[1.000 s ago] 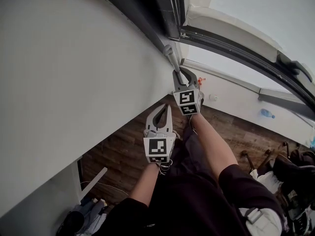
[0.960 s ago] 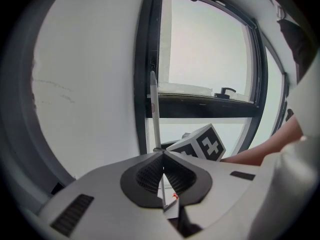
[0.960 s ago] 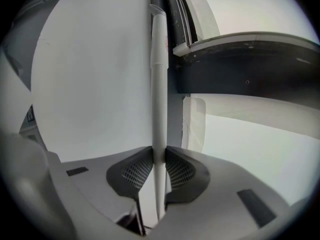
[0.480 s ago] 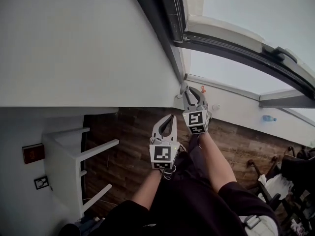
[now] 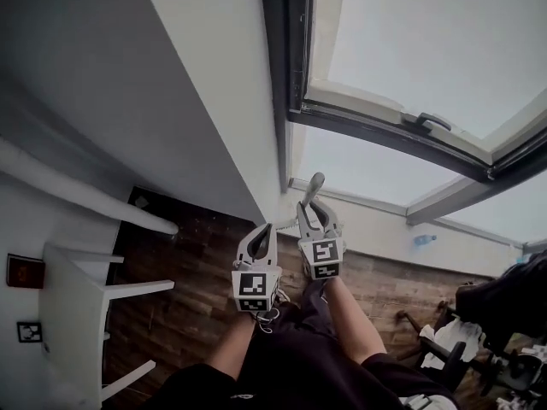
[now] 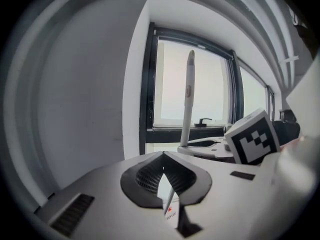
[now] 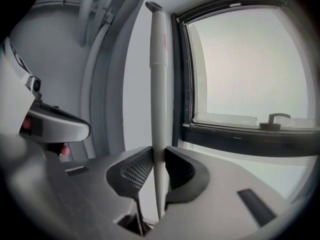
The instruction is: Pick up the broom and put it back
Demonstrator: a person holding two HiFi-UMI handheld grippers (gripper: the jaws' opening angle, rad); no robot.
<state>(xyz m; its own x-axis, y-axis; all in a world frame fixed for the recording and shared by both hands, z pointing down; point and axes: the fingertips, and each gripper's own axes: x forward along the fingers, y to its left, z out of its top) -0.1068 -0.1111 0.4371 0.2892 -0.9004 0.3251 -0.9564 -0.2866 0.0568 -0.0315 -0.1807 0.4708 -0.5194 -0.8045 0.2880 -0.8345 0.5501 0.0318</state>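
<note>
The right gripper has its jaws closed partway, pinching the broom handle from both sides, so the pale pole stands upright in front of the window. Gripped like that, I'd guess, the broom hangs straight and is easy to carry back to its place. Its brush end is out of sight. The left gripper hovers just beside, tips together with nothing between them, apparently spare. A white wall is close by, with wooden floor below
</note>
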